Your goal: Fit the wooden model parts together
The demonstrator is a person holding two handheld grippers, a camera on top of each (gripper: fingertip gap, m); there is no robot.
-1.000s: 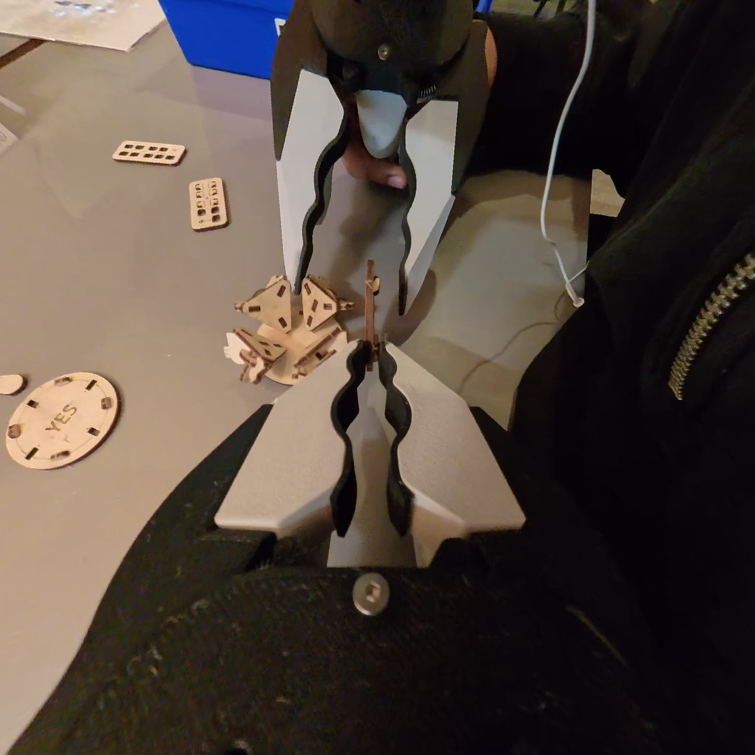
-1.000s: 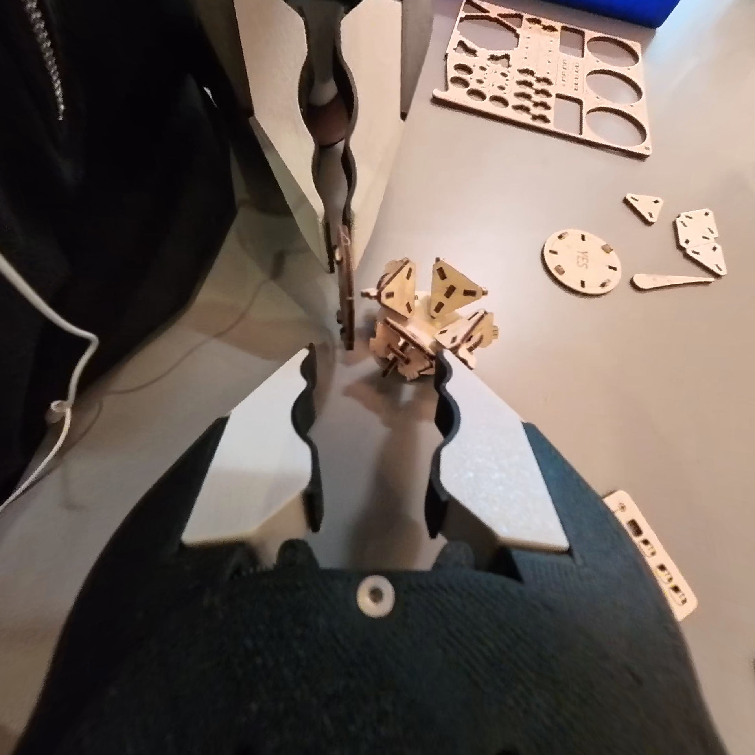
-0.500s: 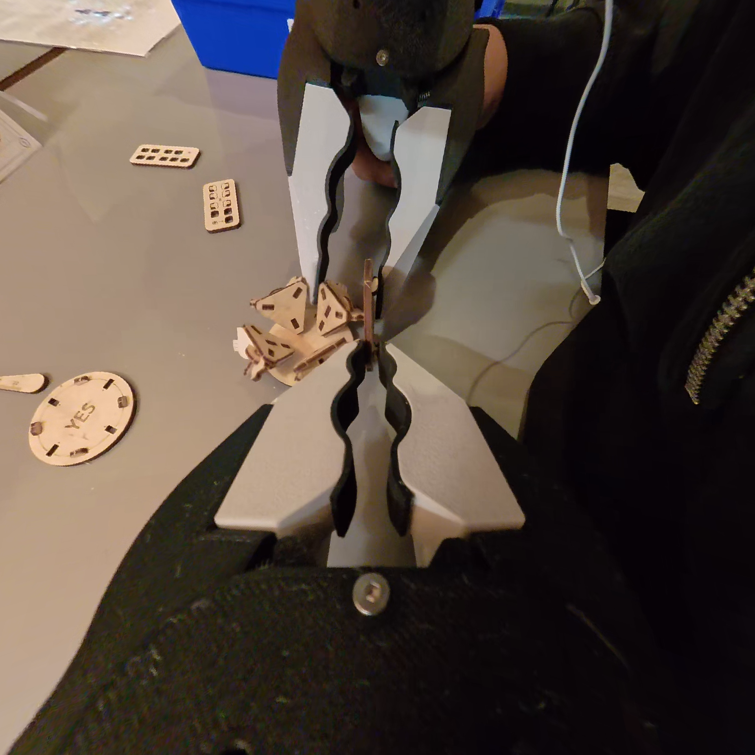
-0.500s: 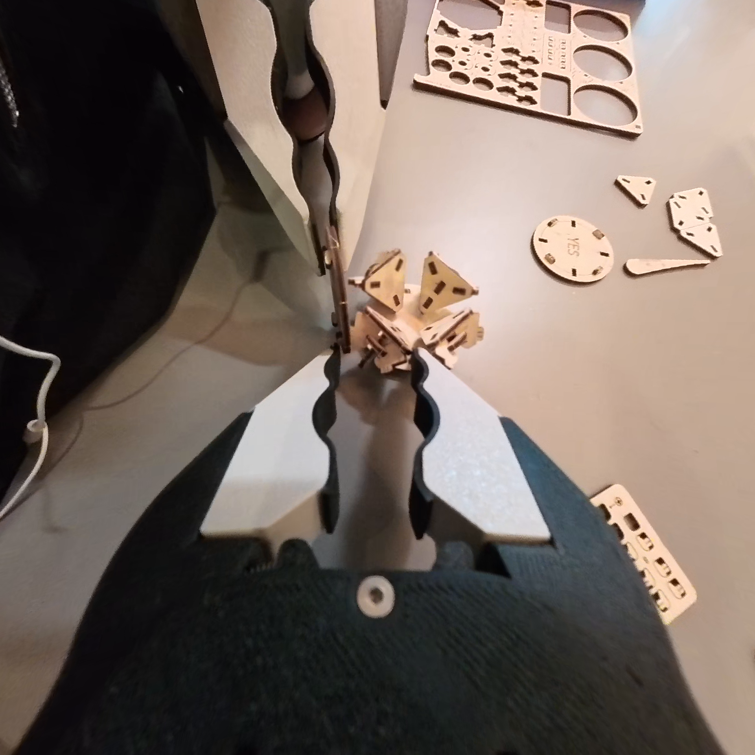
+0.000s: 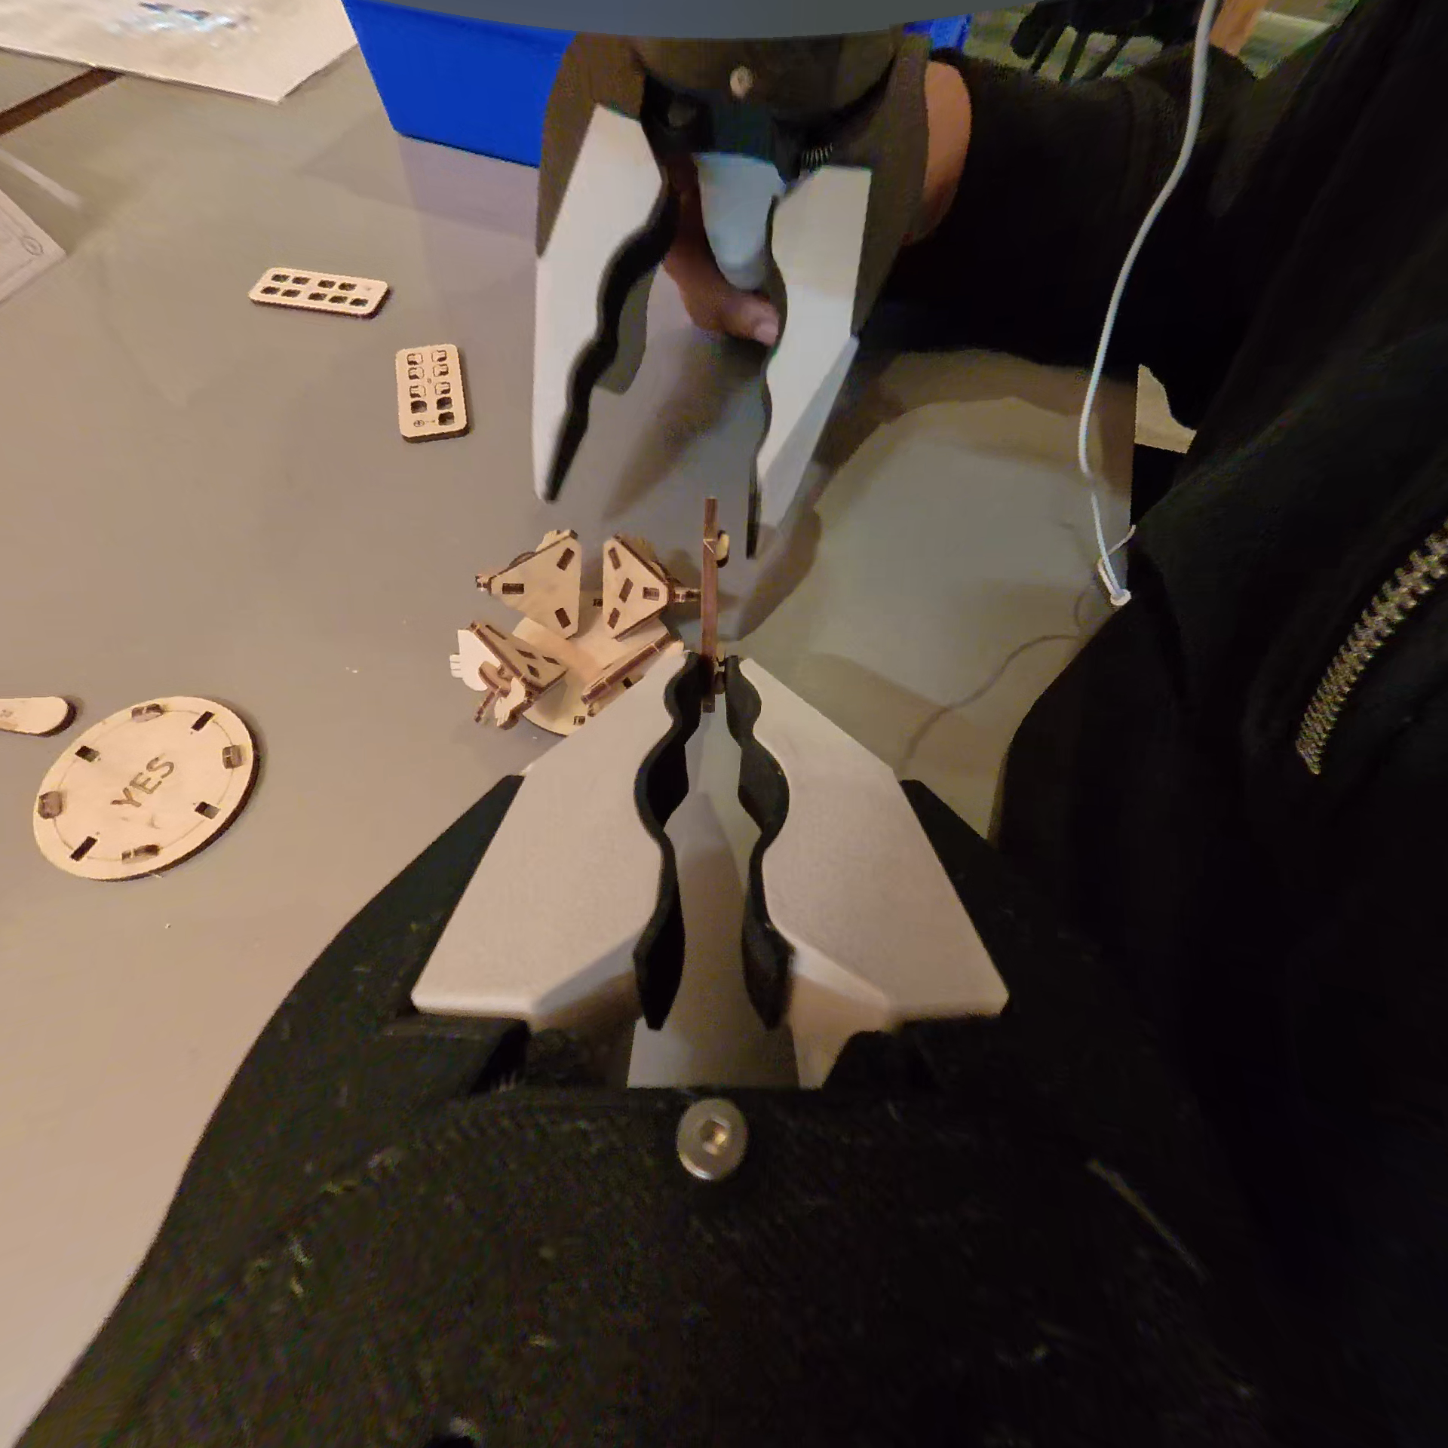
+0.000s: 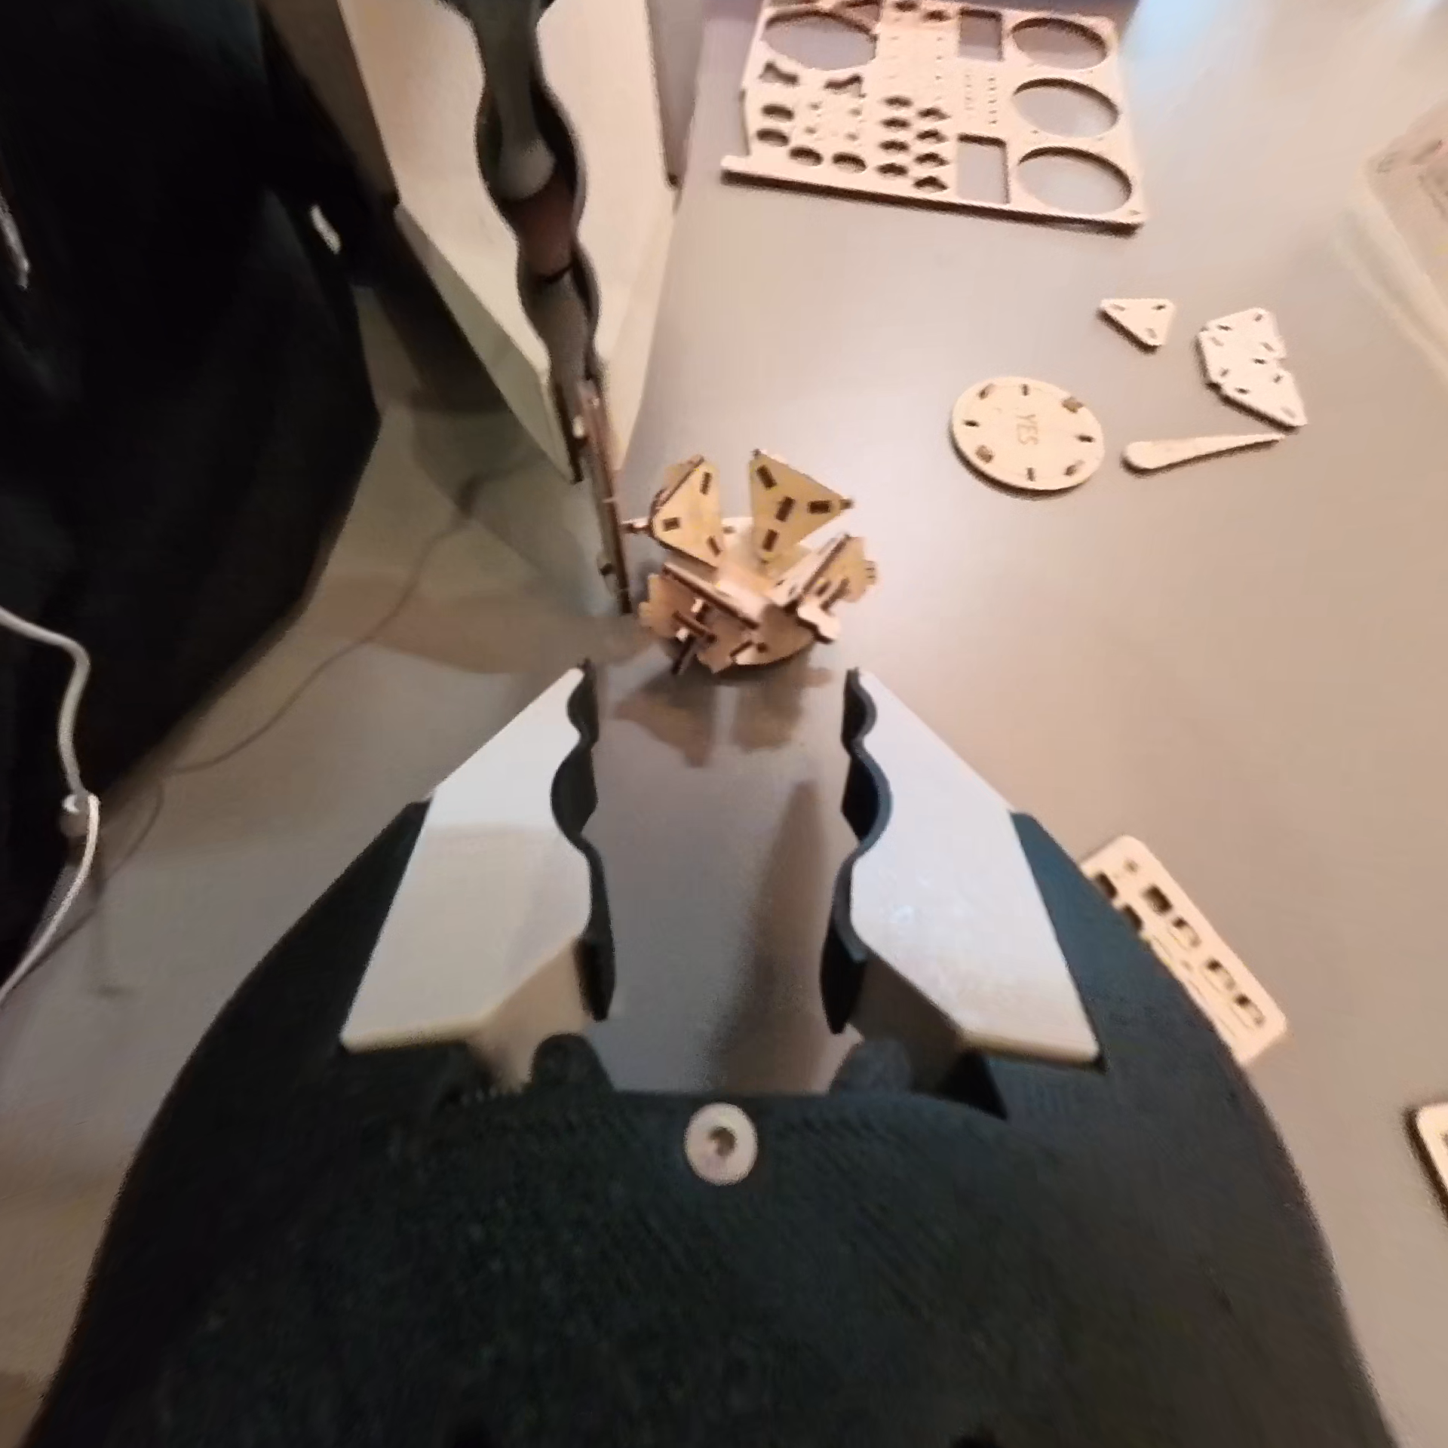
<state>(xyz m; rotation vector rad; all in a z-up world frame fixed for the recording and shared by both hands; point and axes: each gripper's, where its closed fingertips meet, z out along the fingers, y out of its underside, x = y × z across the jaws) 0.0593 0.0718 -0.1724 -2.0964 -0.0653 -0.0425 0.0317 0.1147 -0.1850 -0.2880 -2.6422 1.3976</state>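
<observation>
My left gripper point(image 5: 711, 675) is shut on a thin flat wooden piece point(image 5: 710, 584), held edge-on and upright just right of a small wooden assembly point(image 5: 576, 627) of slotted triangular plates on a round base. A peg on the assembly touches the held piece. The same piece point(image 6: 602, 501) shows in the right wrist view, beside the assembly point(image 6: 752, 572). My right gripper point(image 6: 719, 685) is open and empty, its fingertips just short of the assembly. It also shows in the left wrist view point(image 5: 650, 517), above the assembly.
On the grey table point(image 5: 196, 509) lie a round wooden disc point(image 5: 145, 787), two slotted strips point(image 5: 431, 390), a cut-out wooden sheet point(image 6: 932, 110), loose triangular plates point(image 6: 1246, 368) and a pointer-shaped piece point(image 6: 1199, 450). A blue box point(image 5: 462, 70) stands behind. A person's dark jacket point(image 5: 1254, 627) and white cable point(image 5: 1113, 392) are at the side. One gripper's finger ends stand about 6 centimeters off the other's.
My right gripper narrowed around the assembly and held piece, then opened wide again and drew back. My left gripper stayed shut on the wooden piece.
</observation>
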